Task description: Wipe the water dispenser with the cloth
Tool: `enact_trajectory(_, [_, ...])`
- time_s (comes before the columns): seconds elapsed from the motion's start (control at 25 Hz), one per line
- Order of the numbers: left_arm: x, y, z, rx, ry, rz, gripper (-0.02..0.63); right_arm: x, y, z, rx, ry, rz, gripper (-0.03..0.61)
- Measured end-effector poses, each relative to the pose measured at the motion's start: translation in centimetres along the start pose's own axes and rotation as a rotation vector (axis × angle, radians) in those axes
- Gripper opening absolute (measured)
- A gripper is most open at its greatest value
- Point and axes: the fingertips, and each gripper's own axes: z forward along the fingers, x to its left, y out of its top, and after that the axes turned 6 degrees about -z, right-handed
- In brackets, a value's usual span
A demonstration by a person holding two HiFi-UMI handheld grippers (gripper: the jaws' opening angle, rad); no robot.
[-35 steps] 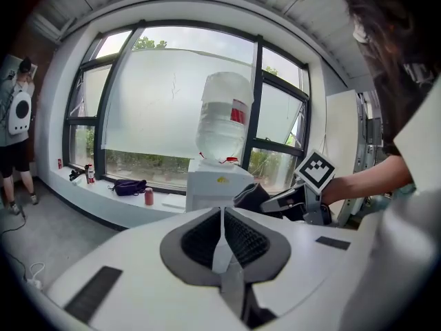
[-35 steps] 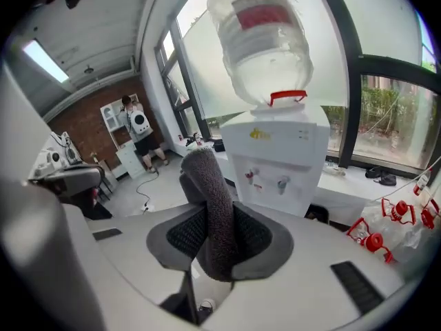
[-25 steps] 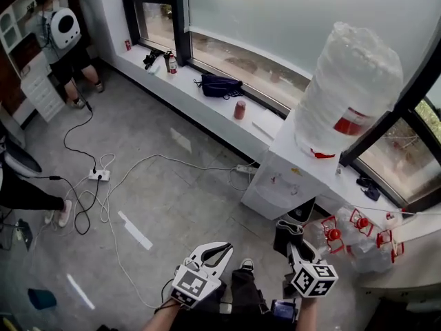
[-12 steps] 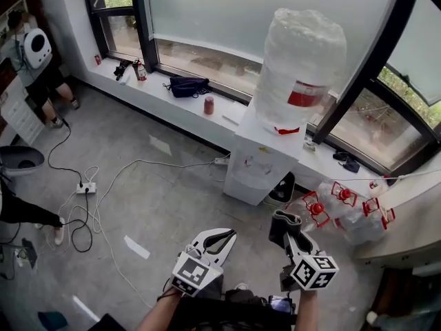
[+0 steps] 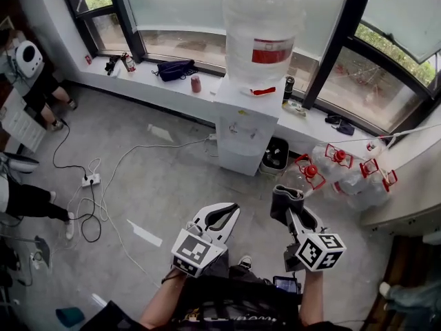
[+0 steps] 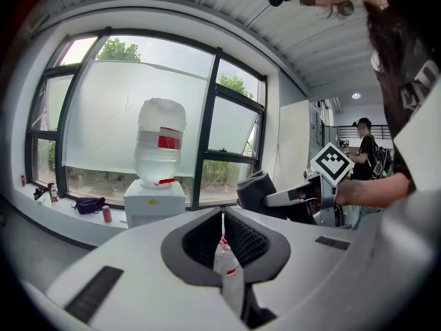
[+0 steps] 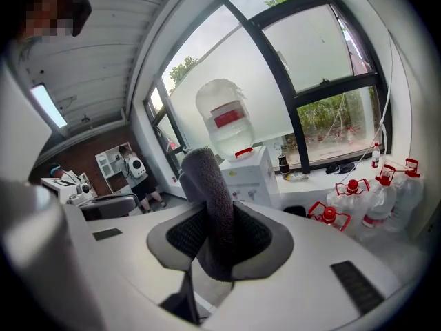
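The water dispenser is a white cabinet against the window sill, with a big clear bottle on top. It stands well ahead of both grippers across open floor. My right gripper is shut on a dark grey cloth, which sticks up rolled between the jaws. In the right gripper view the cloth covers part of the dispenser. My left gripper is shut and holds nothing. The left gripper view shows the dispenser far off to the left.
Several empty bottles with red caps lie right of the dispenser, and a black bin sits beside it. A power strip and cables trail over the floor at left. A bag and can rest on the sill. A person stands far left.
The head view has swung right, so the dispenser now sits at top centre instead of the right. Both grippers keep their pose, the cloth still held in the right one.
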Motion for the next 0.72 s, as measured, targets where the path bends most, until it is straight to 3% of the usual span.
enact_trajectory(0.44, [-9.6,-1.0,-0.2,-0.01,-0.022,0.031,0.02,-2.7,-2.1,-7.7,-0.03,0.006,-0.041,0.107])
enact_trajectory(0.72, [-13.3,-1.0,0.0,-0.017,-0.045,0.061,0.02,-3.7,-2.7,-9.9,-0.041,0.026,-0.056,0.107])
